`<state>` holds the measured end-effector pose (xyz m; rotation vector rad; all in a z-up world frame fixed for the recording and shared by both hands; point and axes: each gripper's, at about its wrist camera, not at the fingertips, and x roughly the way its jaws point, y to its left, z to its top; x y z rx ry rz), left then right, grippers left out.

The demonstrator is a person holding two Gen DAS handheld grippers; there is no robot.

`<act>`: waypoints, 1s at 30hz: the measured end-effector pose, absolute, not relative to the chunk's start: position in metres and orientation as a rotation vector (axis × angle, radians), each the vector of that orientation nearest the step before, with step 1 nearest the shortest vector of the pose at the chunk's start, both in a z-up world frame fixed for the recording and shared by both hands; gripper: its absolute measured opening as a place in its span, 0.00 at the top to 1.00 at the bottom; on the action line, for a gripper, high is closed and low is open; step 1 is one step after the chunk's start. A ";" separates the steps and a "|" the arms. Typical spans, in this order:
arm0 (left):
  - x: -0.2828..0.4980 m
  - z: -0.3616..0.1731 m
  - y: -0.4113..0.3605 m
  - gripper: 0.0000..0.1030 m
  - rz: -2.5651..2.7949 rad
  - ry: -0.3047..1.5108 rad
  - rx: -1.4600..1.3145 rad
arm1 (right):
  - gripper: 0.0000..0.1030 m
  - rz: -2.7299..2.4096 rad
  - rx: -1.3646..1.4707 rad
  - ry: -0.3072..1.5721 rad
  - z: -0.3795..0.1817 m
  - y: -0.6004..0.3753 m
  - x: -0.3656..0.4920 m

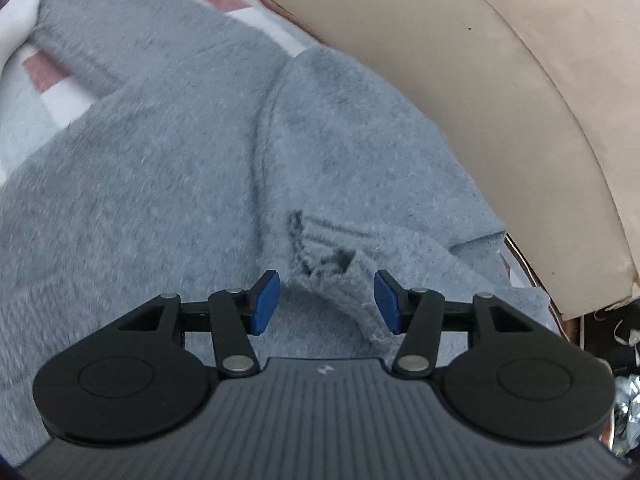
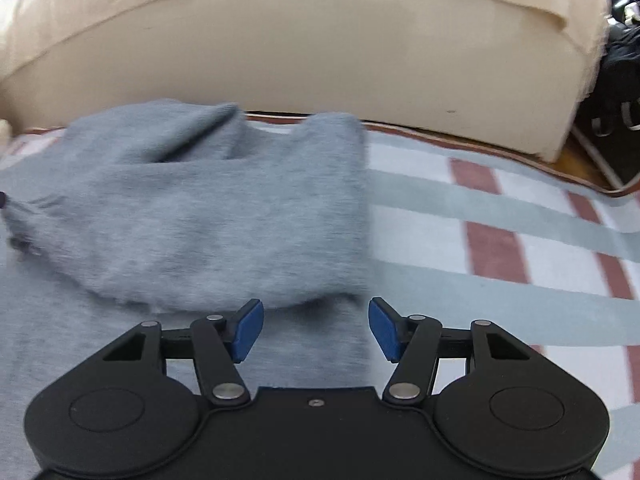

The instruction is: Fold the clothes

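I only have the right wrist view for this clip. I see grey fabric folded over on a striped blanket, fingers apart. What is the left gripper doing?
Observer: The left gripper is open over the grey sweater; a ribbed cuff lies between its fingers, unpinched.
Operator: Anything else near the garment there?
Observer: A white-gloved hand rests at the sweater's far edge.
Operator: Where does the sweater end on that side?
Observer: It reaches the blanket's edge beside the beige sofa.

sweater (image 1: 168, 168): fuzzy knit | blanket (image 2: 500, 240): woven cloth | sofa (image 2: 320, 52): perhaps matt leather
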<state>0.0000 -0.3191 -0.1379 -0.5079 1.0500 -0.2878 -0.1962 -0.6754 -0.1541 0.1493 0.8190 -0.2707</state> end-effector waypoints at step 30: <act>-0.021 -0.149 -0.377 0.89 -0.256 0.872 -0.388 | 0.37 -0.376 -0.044 0.844 -0.180 -0.671 -0.157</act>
